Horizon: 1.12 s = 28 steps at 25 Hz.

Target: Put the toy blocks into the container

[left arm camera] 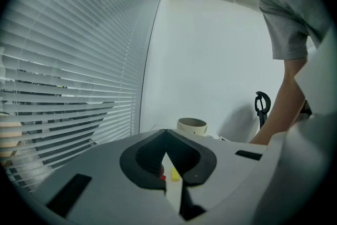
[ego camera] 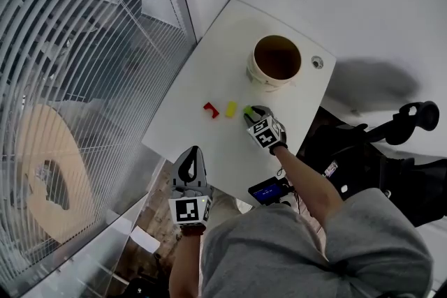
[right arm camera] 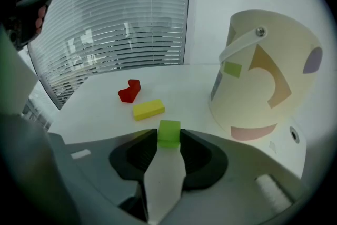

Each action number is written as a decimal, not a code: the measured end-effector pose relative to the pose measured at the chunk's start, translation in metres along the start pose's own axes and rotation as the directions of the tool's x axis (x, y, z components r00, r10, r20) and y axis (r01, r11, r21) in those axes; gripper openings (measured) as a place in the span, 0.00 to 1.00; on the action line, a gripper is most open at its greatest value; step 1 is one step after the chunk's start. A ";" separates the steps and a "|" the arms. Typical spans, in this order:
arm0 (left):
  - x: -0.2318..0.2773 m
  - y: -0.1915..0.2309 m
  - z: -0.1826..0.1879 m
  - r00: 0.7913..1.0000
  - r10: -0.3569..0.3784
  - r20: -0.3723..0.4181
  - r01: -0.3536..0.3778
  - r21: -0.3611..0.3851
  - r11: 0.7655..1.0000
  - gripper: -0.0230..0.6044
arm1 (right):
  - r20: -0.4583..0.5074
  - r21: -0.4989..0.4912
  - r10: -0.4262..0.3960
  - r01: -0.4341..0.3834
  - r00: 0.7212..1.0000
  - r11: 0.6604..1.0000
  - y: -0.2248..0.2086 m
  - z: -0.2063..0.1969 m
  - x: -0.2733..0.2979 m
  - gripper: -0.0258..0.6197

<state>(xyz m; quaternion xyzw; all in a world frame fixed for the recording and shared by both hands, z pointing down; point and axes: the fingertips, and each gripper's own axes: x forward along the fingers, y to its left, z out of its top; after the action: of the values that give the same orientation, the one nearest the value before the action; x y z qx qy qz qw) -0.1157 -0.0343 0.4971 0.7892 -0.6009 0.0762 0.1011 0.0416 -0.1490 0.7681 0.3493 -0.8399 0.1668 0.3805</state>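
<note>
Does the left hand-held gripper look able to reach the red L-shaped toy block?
Probably yes: only bare white table lies between the left hand-held gripper and the red L-shaped toy block. Its jaws are shut, though, and must open first.

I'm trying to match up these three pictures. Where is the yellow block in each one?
Head view: yellow block mid-picture, between red block and green block.
Left gripper view: yellow block low centre, a speck between the jaws.
Right gripper view: yellow block centre-left, just beyond the jaws.
Shared landmark: the cream container, in all three.
</note>
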 end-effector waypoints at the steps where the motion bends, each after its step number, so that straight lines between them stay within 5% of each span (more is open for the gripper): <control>1: 0.001 0.000 0.000 1.000 -0.001 0.004 0.001 0.000 1.000 0.05 | -0.001 -0.001 -0.005 0.005 1.000 1.000 -0.002 0.001 0.000 0.26; 11: 0.012 -0.002 0.004 0.999 -0.026 0.038 0.028 -0.034 0.999 0.05 | 0.013 0.099 -0.035 0.033 0.999 0.995 -0.007 0.004 -0.024 0.26; 18: 0.039 -0.019 0.022 0.992 -0.098 0.081 0.101 -0.030 0.994 0.05 | 0.122 0.034 -0.045 0.042 0.991 0.999 -0.012 0.036 -0.064 0.26; 28: 0.074 -0.048 0.047 0.976 -0.185 0.116 0.188 -0.020 0.982 0.05 | 0.344 0.074 -0.132 0.113 0.930 0.991 -0.029 0.089 -0.165 0.26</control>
<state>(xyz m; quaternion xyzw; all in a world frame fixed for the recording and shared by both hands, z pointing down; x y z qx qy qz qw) -0.0501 -0.1030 0.4662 0.8435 -0.5302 0.0120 0.0857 0.0929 -0.1415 0.5857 0.4350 -0.8657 0.1007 0.2263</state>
